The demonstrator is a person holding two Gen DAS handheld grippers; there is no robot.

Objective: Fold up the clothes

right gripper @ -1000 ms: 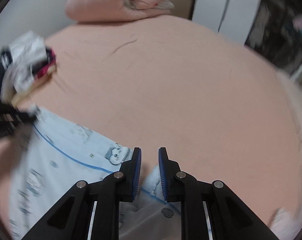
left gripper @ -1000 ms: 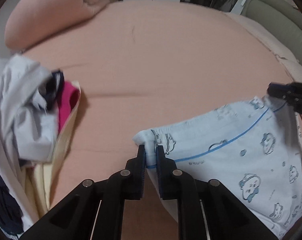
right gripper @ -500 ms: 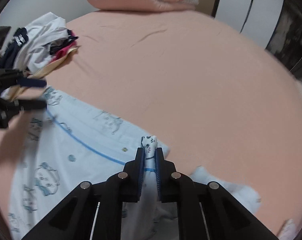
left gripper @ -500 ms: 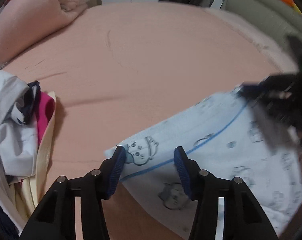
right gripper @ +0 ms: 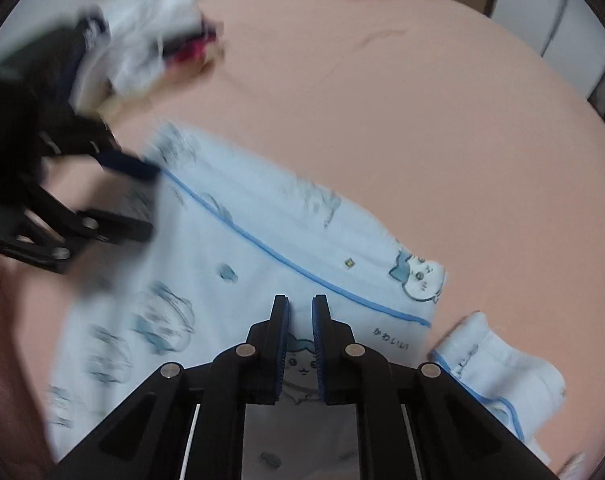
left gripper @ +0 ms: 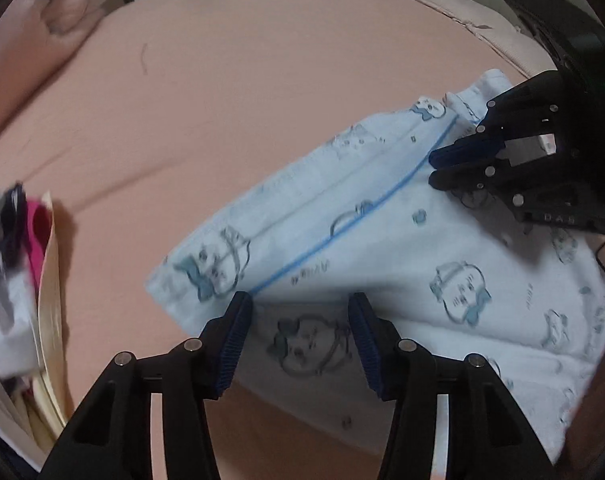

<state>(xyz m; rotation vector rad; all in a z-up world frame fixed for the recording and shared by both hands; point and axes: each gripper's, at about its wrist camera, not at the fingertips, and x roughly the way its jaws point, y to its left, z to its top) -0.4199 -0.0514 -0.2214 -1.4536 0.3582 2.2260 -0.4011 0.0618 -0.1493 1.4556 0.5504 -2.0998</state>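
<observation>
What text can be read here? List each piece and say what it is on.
"かわいい": printed on the light blue garment, beside the right gripper.
"DAS": raised letters on the right gripper's body, last letter uncertain.
Small print by the garment's blue stripe: too blurred.

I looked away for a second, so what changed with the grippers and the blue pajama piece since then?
The left gripper let go of the light blue garment: its jaws now stand open above the cloth, which lies flatter on the bed. The right gripper narrowed to nearly shut, cloth between its jaws. The clothes pile stayed put.
</observation>
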